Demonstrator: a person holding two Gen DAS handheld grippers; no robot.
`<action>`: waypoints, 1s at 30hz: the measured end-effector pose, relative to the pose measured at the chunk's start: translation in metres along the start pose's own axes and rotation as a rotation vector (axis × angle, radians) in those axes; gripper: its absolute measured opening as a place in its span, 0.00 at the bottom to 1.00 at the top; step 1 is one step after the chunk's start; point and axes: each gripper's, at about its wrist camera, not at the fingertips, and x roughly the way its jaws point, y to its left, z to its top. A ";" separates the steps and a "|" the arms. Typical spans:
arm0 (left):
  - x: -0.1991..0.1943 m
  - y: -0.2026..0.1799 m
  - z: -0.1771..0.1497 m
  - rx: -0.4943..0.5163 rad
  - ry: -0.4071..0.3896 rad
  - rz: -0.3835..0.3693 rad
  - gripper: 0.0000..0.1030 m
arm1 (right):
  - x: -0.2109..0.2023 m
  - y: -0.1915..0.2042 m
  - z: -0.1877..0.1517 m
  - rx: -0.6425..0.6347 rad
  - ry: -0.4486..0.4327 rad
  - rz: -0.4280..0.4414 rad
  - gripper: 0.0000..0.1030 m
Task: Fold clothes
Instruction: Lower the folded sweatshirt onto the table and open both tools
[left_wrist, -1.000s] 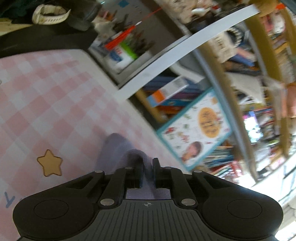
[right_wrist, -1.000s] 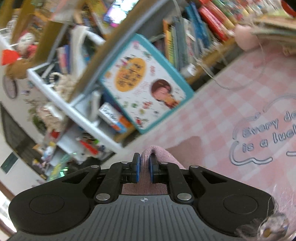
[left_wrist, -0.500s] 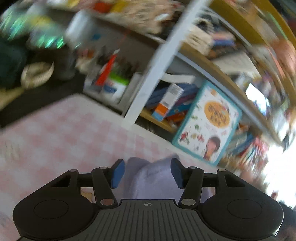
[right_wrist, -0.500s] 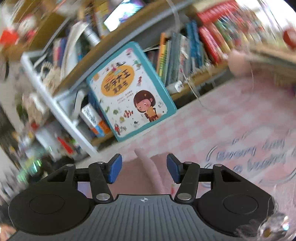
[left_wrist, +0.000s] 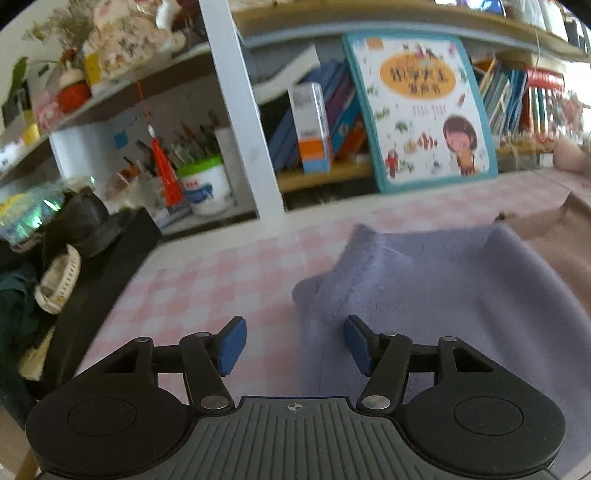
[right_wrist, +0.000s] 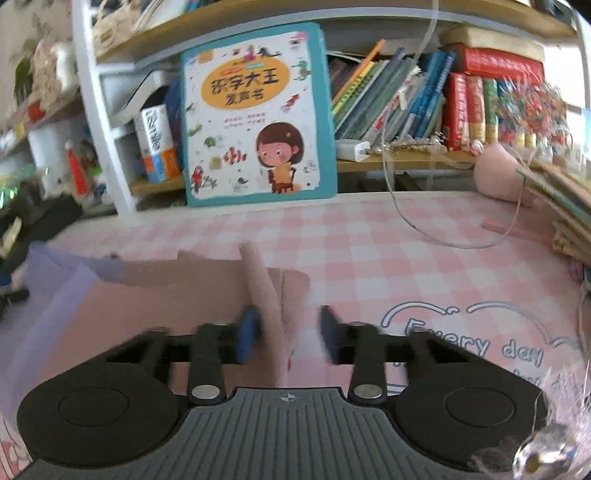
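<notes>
A lavender garment part (left_wrist: 424, 295) lies on the pink checked table cover (left_wrist: 207, 280), with a bunched corner just ahead of my left gripper (left_wrist: 293, 345), which is open and empty. Beside it lies a dusty pink part (left_wrist: 554, 240). In the right wrist view the pink cloth (right_wrist: 177, 295) lies flat with a raised fold (right_wrist: 258, 280) between the fingers of my right gripper (right_wrist: 288, 338), which is open. The lavender part shows at the left (right_wrist: 55, 284).
A bookshelf runs along the table's far edge with a large teal picture book (right_wrist: 255, 114), books (right_wrist: 480, 107) and a pen cup (left_wrist: 205, 184). Black items and a white strap (left_wrist: 59, 284) lie at the left. A cable (right_wrist: 443, 236) and stacked books (right_wrist: 565, 206) are at the right.
Both grippers were shut on cloth a second ago. They opened and let go. The garment now lies on the table and both cameras have levelled toward the shelf.
</notes>
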 end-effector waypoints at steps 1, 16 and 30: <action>0.001 0.006 -0.001 -0.046 0.006 -0.057 0.12 | 0.000 -0.004 0.000 0.032 -0.002 0.022 0.11; 0.002 0.043 -0.024 -0.212 0.014 -0.099 0.08 | 0.004 -0.020 -0.003 0.163 0.017 0.040 0.19; 0.004 0.008 0.013 0.074 -0.062 -0.054 0.45 | 0.002 0.014 0.016 -0.087 -0.045 -0.067 0.33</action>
